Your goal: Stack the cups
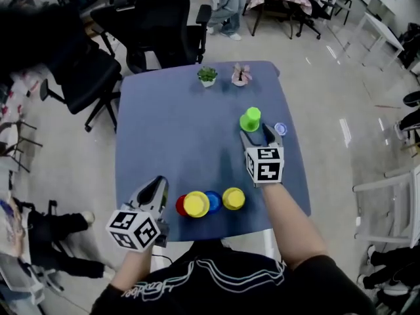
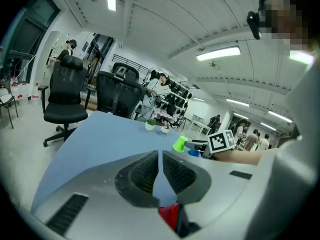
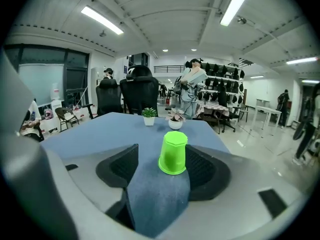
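A lime green cup (image 1: 250,119) (image 3: 173,152) stands upside down on the blue table (image 1: 177,130). My right gripper (image 1: 258,135) (image 3: 162,156) is open, its jaws reaching to either side of the cup's base, with the cup nearer the right jaw. Near the front edge sit a red cup (image 1: 180,206), a yellow cup (image 1: 196,204), a blue cup (image 1: 213,199) and another yellow cup (image 1: 233,198). My left gripper (image 1: 157,188) (image 2: 159,156) is shut and empty, just left of the red cup (image 2: 169,216), which shows below its jaws.
A small blue cup (image 1: 280,128) lies right of the green one. Two little potted plants (image 1: 207,76) (image 1: 241,75) stand at the table's far edge. Black office chairs (image 1: 157,25) crowd the far left. A person (image 3: 191,86) stands beyond the table.
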A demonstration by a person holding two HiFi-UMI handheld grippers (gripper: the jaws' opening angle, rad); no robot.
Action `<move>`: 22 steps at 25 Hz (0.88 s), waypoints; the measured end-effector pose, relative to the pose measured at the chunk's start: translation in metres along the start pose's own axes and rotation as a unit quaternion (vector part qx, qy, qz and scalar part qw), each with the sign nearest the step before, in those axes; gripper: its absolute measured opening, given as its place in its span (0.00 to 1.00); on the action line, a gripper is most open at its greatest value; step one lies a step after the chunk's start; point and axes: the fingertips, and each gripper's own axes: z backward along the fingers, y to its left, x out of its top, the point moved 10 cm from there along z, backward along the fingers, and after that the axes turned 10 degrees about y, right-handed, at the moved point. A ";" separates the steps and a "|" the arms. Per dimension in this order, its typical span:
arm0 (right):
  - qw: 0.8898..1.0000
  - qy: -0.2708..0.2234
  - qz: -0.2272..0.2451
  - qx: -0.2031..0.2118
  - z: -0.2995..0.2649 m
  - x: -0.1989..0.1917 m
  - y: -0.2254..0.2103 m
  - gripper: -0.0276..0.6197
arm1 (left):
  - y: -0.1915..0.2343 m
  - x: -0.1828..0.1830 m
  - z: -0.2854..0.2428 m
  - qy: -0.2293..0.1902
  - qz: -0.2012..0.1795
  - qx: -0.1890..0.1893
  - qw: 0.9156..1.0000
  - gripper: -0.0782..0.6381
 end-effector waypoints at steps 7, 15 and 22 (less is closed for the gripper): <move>0.999 0.023 -0.005 -0.043 -0.033 0.002 0.004 0.51 | 0.030 0.014 -0.024 0.032 -0.016 -0.019 0.999 0.18; 0.994 0.027 -0.034 -0.098 -0.056 0.001 -0.002 0.51 | 0.054 0.006 -0.027 0.048 -0.010 -0.012 0.999 0.18; 0.993 0.030 -0.046 -0.106 -0.066 0.003 -0.006 0.44 | 0.062 0.012 -0.034 0.049 -0.012 -0.016 0.999 0.18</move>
